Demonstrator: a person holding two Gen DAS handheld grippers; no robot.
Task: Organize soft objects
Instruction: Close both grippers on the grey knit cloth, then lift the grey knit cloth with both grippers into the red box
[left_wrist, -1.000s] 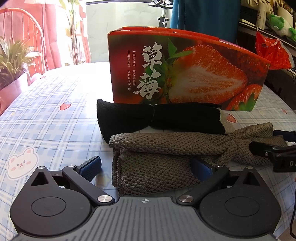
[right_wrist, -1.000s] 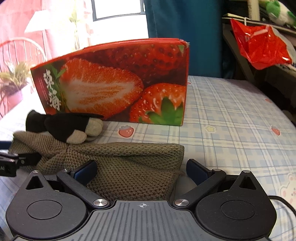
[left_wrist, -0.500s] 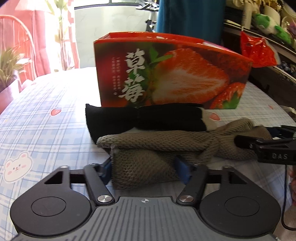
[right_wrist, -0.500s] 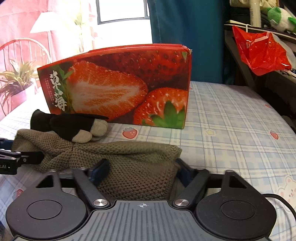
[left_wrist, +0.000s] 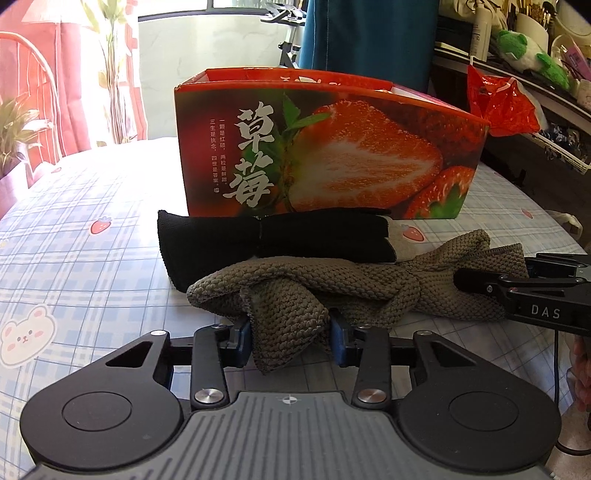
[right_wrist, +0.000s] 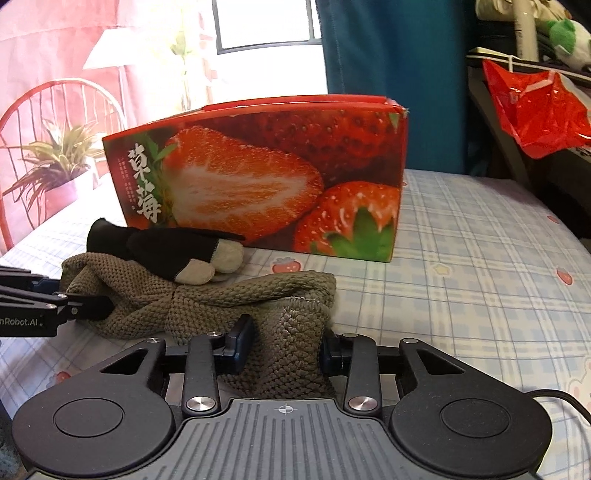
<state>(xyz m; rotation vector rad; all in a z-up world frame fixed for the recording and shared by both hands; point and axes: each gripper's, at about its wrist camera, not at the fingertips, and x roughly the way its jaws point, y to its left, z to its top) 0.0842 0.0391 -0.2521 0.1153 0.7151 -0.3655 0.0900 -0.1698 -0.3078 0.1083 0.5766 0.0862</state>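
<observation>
An olive-brown knitted cloth (left_wrist: 332, 284) (right_wrist: 207, 295) lies bunched across the checked tablecloth. My left gripper (left_wrist: 290, 334) holds the cloth's left end. Its jaws are closing, and the pads squeeze a fold into a narrow bundle. My right gripper (right_wrist: 284, 345) does the same at the right end, its jaws also closing on a pinched fold. Each gripper shows in the other's view: the right gripper (left_wrist: 517, 291) at the far right, the left gripper (right_wrist: 74, 306) at the far left. Behind the cloth, and touching it, lies a black sock (left_wrist: 277, 236) (right_wrist: 173, 251) with a beige toe.
A red strawberry-print box (left_wrist: 332, 155) (right_wrist: 258, 173), open on top, stands just behind the sock. The table (left_wrist: 92, 266) has a blue checked cover. A potted plant (right_wrist: 55, 166) and a red chair stand at the left. A red plastic bag (right_wrist: 535, 107) hangs by shelves at the right.
Both grippers have gone from wide open to closed on the olive cloth. The cloth's ends have bunched up between the pads and lifted slightly. The sock and box have not moved.
</observation>
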